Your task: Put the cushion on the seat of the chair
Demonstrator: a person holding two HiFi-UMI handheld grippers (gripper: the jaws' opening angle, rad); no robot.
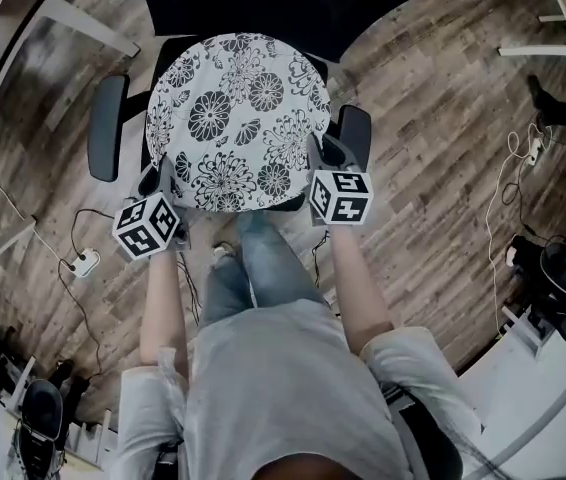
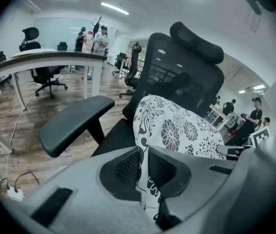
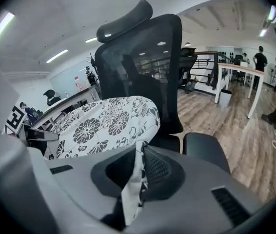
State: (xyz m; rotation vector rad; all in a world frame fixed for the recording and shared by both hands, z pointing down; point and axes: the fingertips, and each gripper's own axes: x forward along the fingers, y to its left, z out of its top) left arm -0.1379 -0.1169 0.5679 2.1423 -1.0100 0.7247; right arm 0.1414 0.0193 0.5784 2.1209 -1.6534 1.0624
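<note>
Grips cushion [image 1: 238, 118] by near edge with left gripper [image 2: 143, 167] and right gripper [image 3: 140, 168], jaws clamped on fabric, over chair [image 1: 108, 140].

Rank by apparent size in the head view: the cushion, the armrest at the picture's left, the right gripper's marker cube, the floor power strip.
1. cushion, clearly largest.
2. armrest and marker cube: about alike; the cube is nearer the camera, so unranked.
3. power strip, smallest.

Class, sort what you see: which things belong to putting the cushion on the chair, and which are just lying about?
In the job: cushion, chair, left gripper, right gripper, both shut on the cushion's edge.
Lying about: power strip, desk.
</note>
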